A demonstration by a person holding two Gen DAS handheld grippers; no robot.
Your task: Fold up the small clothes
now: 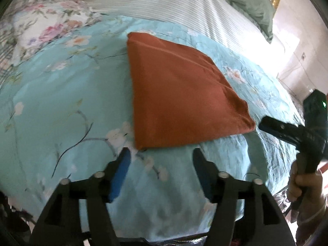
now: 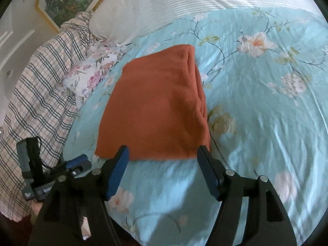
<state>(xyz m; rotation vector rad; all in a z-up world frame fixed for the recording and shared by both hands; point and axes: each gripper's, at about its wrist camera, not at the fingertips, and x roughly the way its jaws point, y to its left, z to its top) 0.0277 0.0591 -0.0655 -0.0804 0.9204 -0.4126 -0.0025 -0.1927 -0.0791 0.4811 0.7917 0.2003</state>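
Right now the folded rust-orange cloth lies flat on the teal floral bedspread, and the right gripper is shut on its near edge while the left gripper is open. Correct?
Not quite. In the right wrist view the right gripper is open, fingers spread at the near edge of the folded rust-orange cloth, gripping nothing. The rest holds: the cloth lies flat on the teal floral bedspread and the left gripper is open.

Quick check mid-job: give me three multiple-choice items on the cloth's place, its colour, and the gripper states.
1. Where does the folded cloth lie?
A. on the floral bedspread
B. on the striped pillow
C. in a gripper

2. What colour is the cloth?
A. teal
B. rust orange
C. white

3. How are the left gripper and right gripper?
A. both shut on cloth
B. one open
C. both open, empty

Answers: 1 A, it rests flat on the bedspread; 2 B, orange throughout; 3 C, each gripper's fingers stand spread, nothing between them.
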